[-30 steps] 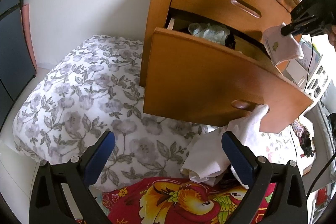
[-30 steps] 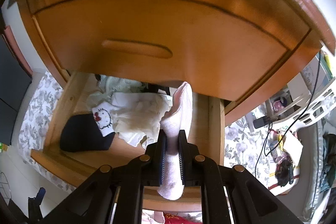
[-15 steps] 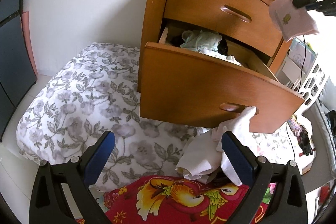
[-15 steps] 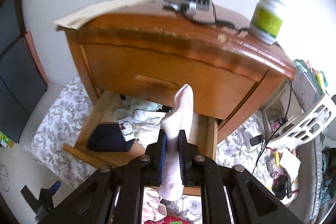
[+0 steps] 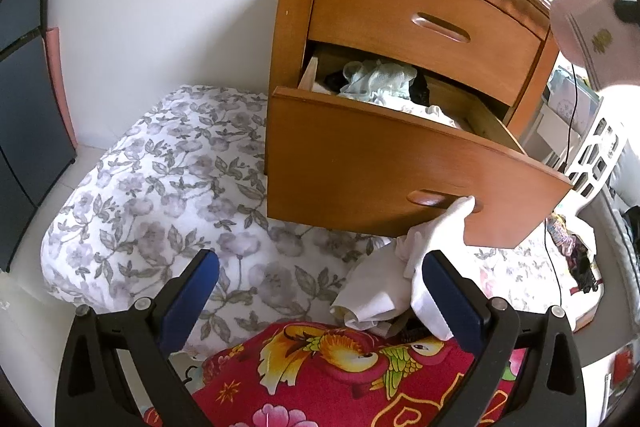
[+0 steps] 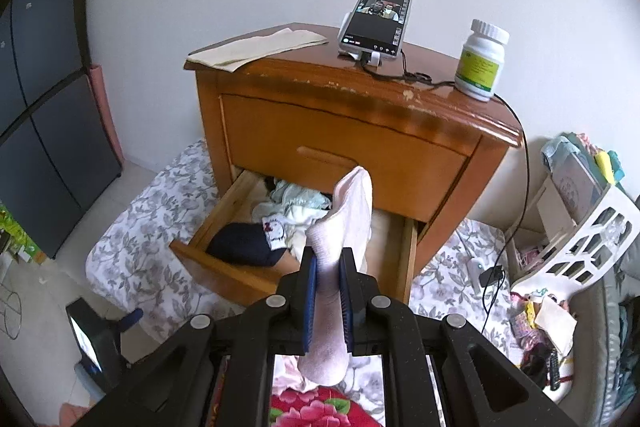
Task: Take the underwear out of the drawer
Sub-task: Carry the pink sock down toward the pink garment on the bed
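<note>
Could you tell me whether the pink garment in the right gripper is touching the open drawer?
Apart. In the left wrist view the pink garment hangs in the air well above the open drawer, with the closed upper drawer front between them.

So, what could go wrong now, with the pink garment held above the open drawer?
The right gripper pinches only a narrow part of the pink garment, so it might slip and fall back into the open drawer. The white clothes by the open left gripper lean against the drawer front and may catch when it closes.

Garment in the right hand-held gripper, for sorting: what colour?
Pale pink garment; clearest in the right wrist view.
</note>
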The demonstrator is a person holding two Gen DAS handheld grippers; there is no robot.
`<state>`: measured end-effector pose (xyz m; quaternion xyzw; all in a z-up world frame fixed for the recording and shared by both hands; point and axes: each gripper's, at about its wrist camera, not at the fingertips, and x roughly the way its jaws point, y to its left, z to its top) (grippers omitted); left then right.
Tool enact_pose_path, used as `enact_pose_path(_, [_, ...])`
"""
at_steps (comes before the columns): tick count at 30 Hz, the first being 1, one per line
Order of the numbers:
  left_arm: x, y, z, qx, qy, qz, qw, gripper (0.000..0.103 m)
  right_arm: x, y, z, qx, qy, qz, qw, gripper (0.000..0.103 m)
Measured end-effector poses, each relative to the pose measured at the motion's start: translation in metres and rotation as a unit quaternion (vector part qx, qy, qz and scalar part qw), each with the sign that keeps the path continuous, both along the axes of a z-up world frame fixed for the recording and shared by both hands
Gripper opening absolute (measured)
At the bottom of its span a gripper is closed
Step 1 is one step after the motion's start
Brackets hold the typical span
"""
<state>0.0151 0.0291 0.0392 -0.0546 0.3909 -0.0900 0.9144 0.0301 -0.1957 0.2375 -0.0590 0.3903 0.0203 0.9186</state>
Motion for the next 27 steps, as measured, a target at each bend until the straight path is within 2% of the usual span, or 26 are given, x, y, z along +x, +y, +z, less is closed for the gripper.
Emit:
enact_pose_path(5, [-0.007,-0.003,0.005,0.006,-0.001,-0.004,1.0,0.101,-0.019,-0.006,-0.013,0.009,-0.01,-0.005,1.0,0.012])
enact_pose_path(9, [-0.013,-0.004,0.01,0.017,-0.006,-0.004,0.9998,0.101,-0.026,-0.011,-0.036,0.036,0.002,-0.004,0.999,0.012])
enact_pose_path(14, [-0.019,-0.002,0.018,0.021,-0.008,-0.001,0.9998,0.101,-0.033,-0.024,-0.075,0.075,0.021,-0.017,0.997,0.012])
enact_pose_path(18, [-0.023,-0.003,0.022,0.025,-0.01,-0.002,0.9996,0.101,-0.039,-0.029,-0.112,0.081,0.034,-0.034,0.996,0.012])
enact_pose_path(21, [-0.024,-0.005,0.022,0.029,-0.009,-0.006,0.9995,0.101,-0.038,-0.036,-0.146,0.11,0.057,-0.049,0.991,0.012])
enact_pose_path(27, [-0.024,-0.007,0.017,0.031,-0.001,-0.011,0.9995,0.101,-0.031,-0.038,-0.198,0.125,0.099,-0.075,0.984,0.012])
